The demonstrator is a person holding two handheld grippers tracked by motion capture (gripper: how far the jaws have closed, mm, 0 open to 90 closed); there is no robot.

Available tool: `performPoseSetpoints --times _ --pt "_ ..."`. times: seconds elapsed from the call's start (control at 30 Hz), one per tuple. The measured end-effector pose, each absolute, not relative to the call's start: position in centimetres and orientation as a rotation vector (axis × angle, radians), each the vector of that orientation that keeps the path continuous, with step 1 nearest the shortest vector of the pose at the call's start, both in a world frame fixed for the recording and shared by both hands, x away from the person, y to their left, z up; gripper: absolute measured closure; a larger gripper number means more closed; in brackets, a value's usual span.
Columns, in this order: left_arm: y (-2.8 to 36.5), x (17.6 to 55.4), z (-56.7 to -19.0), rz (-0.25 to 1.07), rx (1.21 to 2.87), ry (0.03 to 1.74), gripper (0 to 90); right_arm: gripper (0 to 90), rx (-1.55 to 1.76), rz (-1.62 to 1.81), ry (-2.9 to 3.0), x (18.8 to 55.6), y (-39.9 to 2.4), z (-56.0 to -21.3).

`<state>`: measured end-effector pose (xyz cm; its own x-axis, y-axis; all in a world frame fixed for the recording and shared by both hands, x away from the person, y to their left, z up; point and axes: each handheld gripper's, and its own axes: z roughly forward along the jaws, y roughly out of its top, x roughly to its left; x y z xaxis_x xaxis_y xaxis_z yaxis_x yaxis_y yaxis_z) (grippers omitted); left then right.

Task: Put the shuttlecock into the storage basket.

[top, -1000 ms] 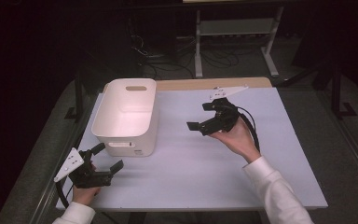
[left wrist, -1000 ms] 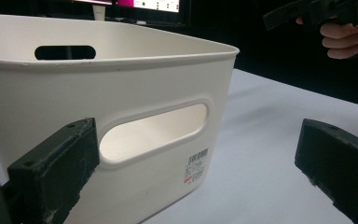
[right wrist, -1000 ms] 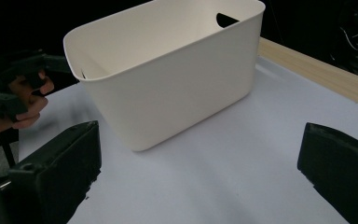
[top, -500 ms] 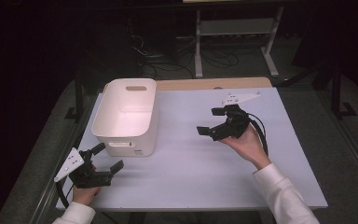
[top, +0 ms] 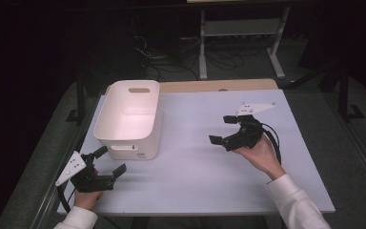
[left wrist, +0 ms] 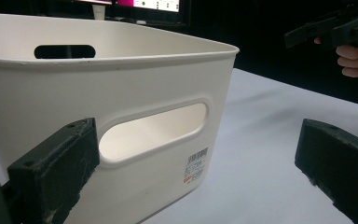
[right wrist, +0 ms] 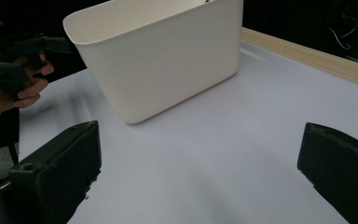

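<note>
- The bin (top: 129,118) sits at centre left of the high view, upright on the table (top: 195,191), with its opening facing up; its floor looks bare, though the near inner wall is hidden by the rim.
- In the left gripper view the bin (left wrist: 121,116) is cut off at the left and bottom edges; a handle slot and a small barcode label show on its near wall, the print too small to read.
- In the right gripper view the bin (right wrist: 163,51) is cropped at the top.
- The left gripper (top: 106,163) lies low at lower left of the high view, held in the left hand (top: 86,198), just beside the bin's near wall and not touching it. Its jaws are spread wide with nothing between them.
- The right gripper (top: 223,130) is at centre right, well apart from the bin, cradled from beneath by the right hand (top: 262,155) with the sleeve running off the bottom edge. Its jaws point toward the bin and are also spread wide, holding nothing.
</note>
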<state>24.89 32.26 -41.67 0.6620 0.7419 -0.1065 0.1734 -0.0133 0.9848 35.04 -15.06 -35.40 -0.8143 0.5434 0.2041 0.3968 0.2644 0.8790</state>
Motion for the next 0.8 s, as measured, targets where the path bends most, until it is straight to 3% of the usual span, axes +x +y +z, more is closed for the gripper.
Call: performPoseSetpoints --times 0.8 --pt "32.2 24.8 -41.7 0.534 1.554 0.791 0.0 0.0 0.923 1.596 2.285 32.8 -18.3 -37.4"
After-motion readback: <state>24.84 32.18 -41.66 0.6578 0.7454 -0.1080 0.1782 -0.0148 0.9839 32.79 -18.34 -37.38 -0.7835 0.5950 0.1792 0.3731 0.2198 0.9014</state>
